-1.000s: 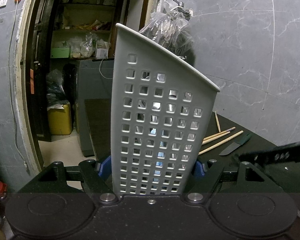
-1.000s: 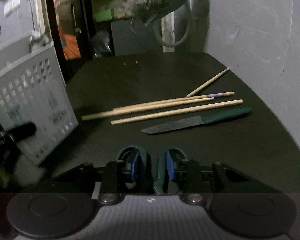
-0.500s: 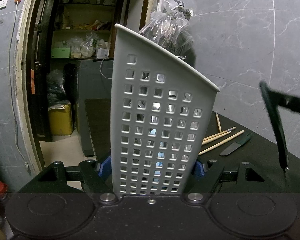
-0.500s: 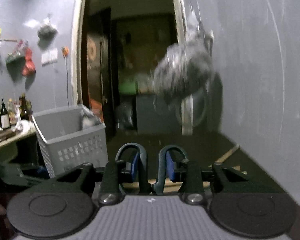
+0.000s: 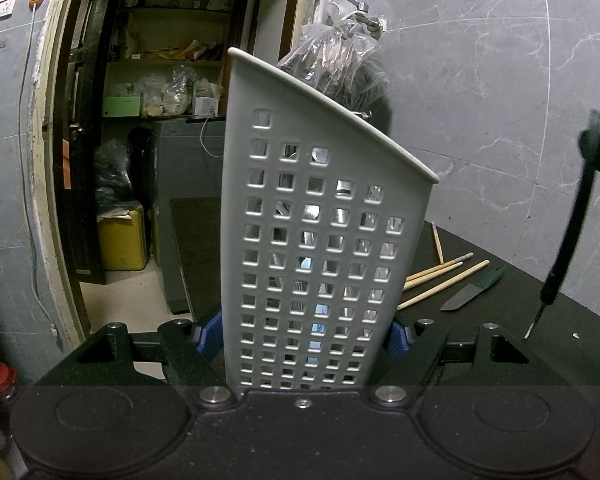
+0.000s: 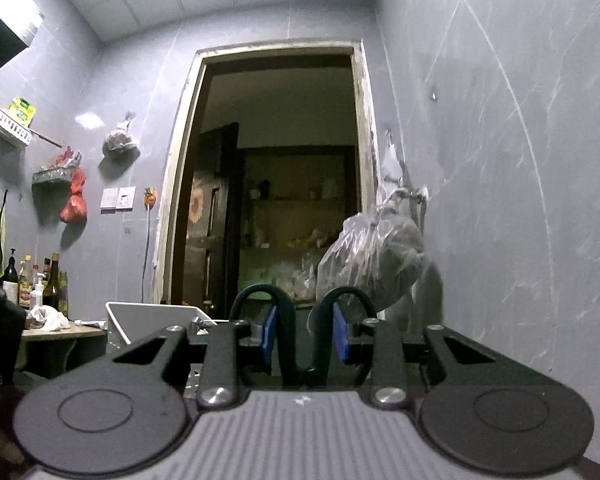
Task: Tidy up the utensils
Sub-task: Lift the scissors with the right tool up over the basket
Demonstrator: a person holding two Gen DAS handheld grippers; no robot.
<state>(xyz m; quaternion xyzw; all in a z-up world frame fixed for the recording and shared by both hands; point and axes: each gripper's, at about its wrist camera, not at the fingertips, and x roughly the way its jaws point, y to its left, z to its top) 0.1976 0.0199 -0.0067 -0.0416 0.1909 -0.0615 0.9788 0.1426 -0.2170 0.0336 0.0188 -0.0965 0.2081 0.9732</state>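
Right gripper [image 6: 304, 340] has swung up since the earlier frame: its camera then looked down at the black bench, now it looks at the doorway and ceiling. It grips a pair of dark-handled scissors [image 6: 300, 320] by the loops, blue pads pressed on their outer sides. In the left view the scissors' blades [image 5: 568, 236] now hang point-down at the right edge of frame, above the bench; earlier they lay low and nearly level there.

Left gripper [image 5: 306, 340] has not moved. It is clamped on the white perforated plastic basket [image 5: 320, 240], a pad on each side wall, basket upright at the bench's left end. Shiny utensils show dimly through its holes; can't tell which ones.

Left out on the bench [image 5: 500, 320], toward the wall side: pale wooden chopsticks [image 5: 440, 284] in a loose fan and a green-handled knife [image 5: 472, 292] just beside them, none touching the basket.

Step in hand, as I read it: carrying the scissors over to the basket. Next move calls for getting the blade tips above the basket's open top, right of the rim, then lowering and letting go, with the left keeping the basket steady. Risk: tips catching the rim or a hole.
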